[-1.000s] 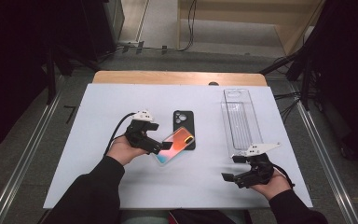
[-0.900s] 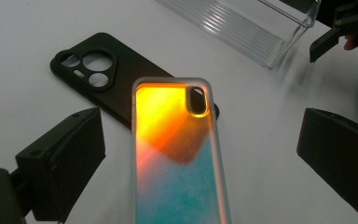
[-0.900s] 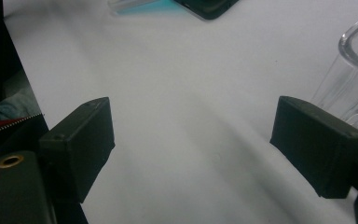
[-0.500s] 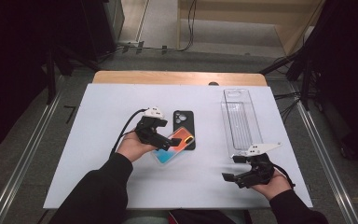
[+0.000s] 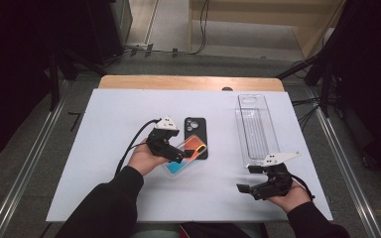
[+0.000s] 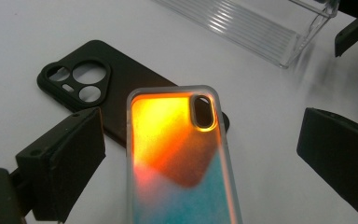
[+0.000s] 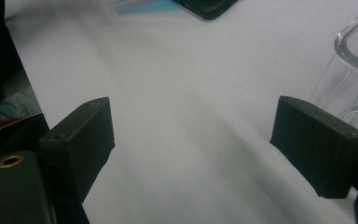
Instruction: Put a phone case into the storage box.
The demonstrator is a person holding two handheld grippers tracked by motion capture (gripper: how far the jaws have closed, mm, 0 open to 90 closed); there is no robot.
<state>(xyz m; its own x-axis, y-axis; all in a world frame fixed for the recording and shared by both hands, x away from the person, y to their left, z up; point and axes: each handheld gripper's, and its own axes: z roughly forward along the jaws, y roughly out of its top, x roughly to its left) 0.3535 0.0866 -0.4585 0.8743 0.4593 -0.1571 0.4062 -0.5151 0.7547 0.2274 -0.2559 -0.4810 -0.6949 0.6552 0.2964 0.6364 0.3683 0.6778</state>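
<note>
A person sits at a white table [image 5: 104, 148] with a two-jaw gripper in each hand. The left gripper [image 5: 178, 152] reaches over a translucent phone case with an orange-to-teal gradient back [image 5: 186, 154], which lies near the middle of the table, its camera end overlapping the lower edge of a matte black phone case with a three-lens cutout [image 5: 196, 134]. Seen along the left gripper [image 6: 200, 154], the jaws stand spread wide to either side of the gradient case [image 6: 179, 158], with clear gaps on both sides, so nothing is pinched yet. The black case [image 6: 98, 88] lies just behind it. A clear, ribbed plastic tray [image 5: 255, 129], long and narrow, stands empty toward the right side of the table. The right gripper [image 5: 258, 186] rests low near the front edge, just below the tray, its jaws likewise spread and holding nothing. This looks like the approach stage of picking up the gradient case. The next move would call for closing the left jaws squarely on its long edges, then lifting it free without dragging the black case beneath along.
</note>
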